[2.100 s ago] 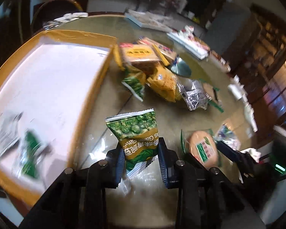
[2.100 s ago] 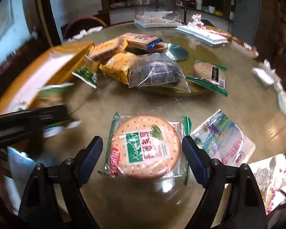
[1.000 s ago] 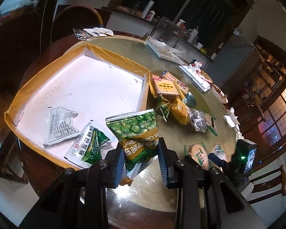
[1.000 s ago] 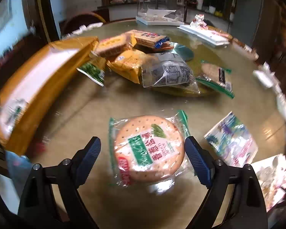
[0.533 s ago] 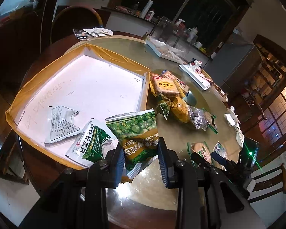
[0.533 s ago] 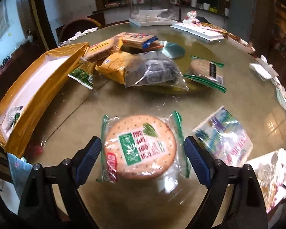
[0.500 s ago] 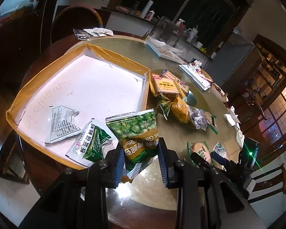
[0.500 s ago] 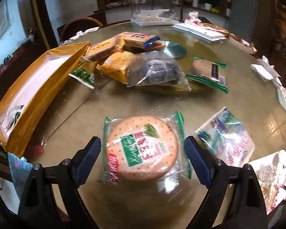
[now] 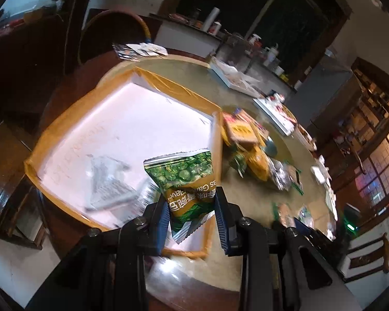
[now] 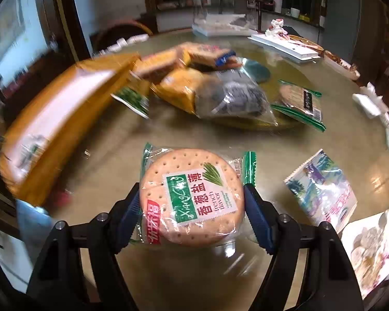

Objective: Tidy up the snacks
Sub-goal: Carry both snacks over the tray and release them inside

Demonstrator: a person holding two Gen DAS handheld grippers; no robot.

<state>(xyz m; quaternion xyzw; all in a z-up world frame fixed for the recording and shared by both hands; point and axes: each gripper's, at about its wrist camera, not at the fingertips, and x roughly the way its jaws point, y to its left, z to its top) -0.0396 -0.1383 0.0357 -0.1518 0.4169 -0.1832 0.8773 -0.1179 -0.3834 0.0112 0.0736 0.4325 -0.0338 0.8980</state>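
The green pea packet [image 9: 185, 181] is pinched in the left gripper [image 9: 192, 223] above the yellow-rimmed tray [image 9: 72, 114], apparently for dropping in, while the right gripper [image 10: 192, 215] is being closed around the round cracker pack [image 10: 192, 197] for pickup.

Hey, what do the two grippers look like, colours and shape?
Both the left gripper and right gripper look alike: black angular arms with round silver bolts at the joints, each ending in two fingers faced with blue ribbed pads. No cables, markings or sleeves show.

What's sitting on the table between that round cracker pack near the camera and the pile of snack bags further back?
Nothing: in the right wrist view the tabletop between the round cracker pack and the pile of snack bags is bare and glossy.
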